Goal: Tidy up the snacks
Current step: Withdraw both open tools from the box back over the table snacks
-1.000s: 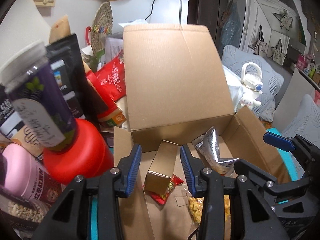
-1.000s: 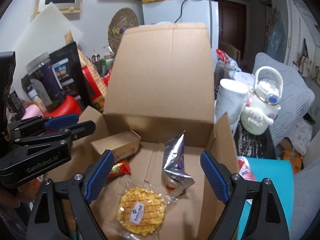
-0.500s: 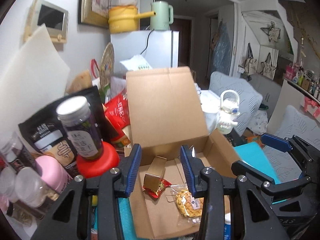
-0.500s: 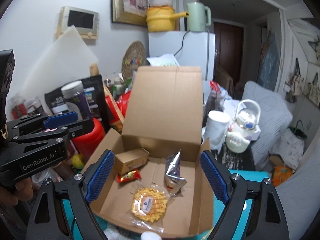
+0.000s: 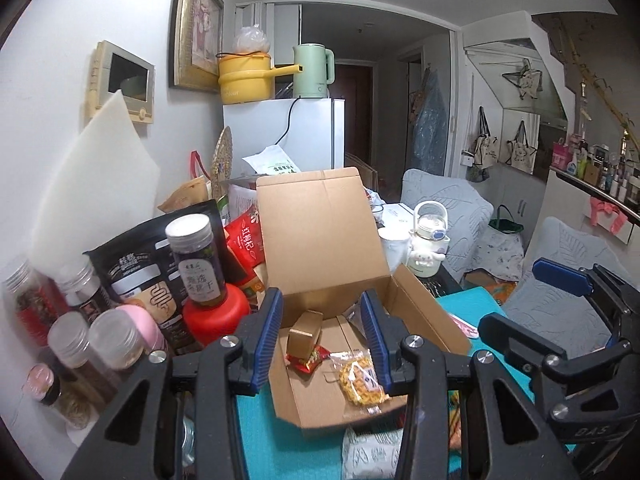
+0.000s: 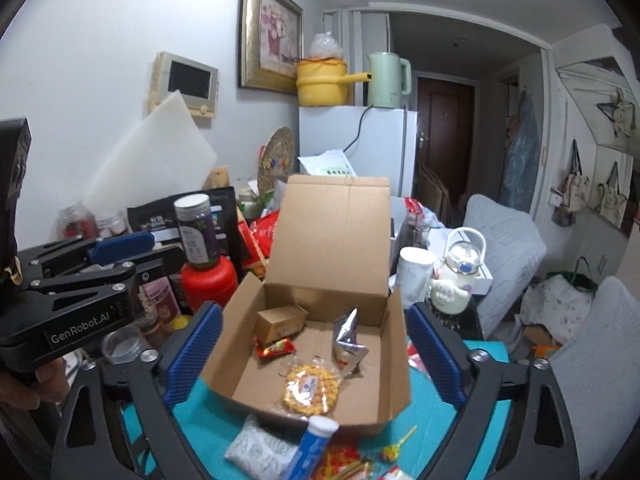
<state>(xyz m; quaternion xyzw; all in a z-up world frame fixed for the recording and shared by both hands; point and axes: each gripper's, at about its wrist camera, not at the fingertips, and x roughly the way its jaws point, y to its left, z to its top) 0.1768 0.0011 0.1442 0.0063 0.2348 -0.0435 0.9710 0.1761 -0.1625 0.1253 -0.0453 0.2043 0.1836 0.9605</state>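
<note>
The open brown cardboard box already holds a small gold carton, a red wrapper, a silver pouch and a bagged yellow waffle. Loose snacks, among them a blue-and-white tube, lie just before the box's near wall, below both grippers and partly cut off. The right gripper is empty, jaws opening, and appears nearer. The left gripper is empty, jaws narrowly apart.

Yellow pot and green kettle atop white fridge.
</note>
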